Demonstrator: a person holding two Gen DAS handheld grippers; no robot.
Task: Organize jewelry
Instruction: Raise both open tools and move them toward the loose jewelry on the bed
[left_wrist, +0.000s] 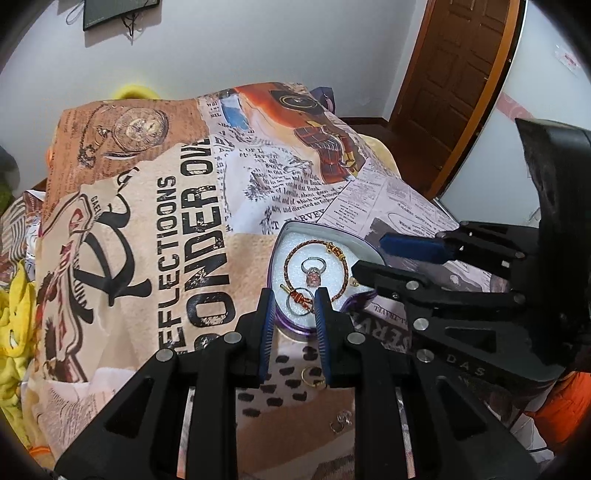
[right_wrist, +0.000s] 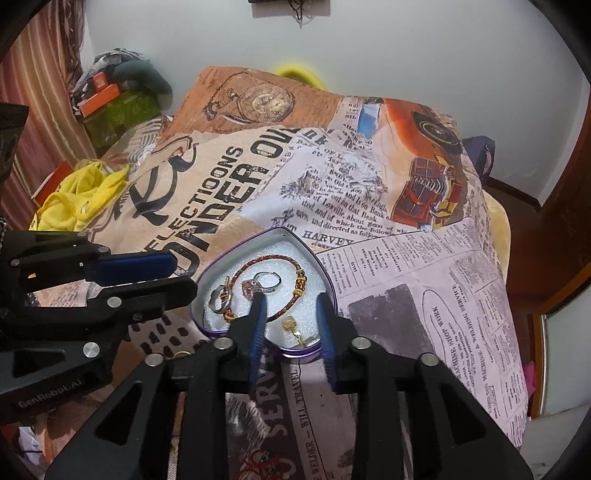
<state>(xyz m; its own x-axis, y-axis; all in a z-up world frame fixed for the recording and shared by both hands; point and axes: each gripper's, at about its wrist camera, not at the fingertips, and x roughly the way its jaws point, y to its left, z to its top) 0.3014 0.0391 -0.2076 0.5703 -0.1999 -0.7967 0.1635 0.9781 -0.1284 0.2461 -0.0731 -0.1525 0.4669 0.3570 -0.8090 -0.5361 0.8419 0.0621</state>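
Two rings, one bracelet — perhaps one earring.

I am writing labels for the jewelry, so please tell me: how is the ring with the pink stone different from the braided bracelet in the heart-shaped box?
The ring with the pink stone is a small silver band carrying one stone; the braided bracelet is a red-brown cord with gold beads. The bracelet forms a much wider loop, and the ring lies inside that loop. Both rest on the white padding of the heart-shaped box.
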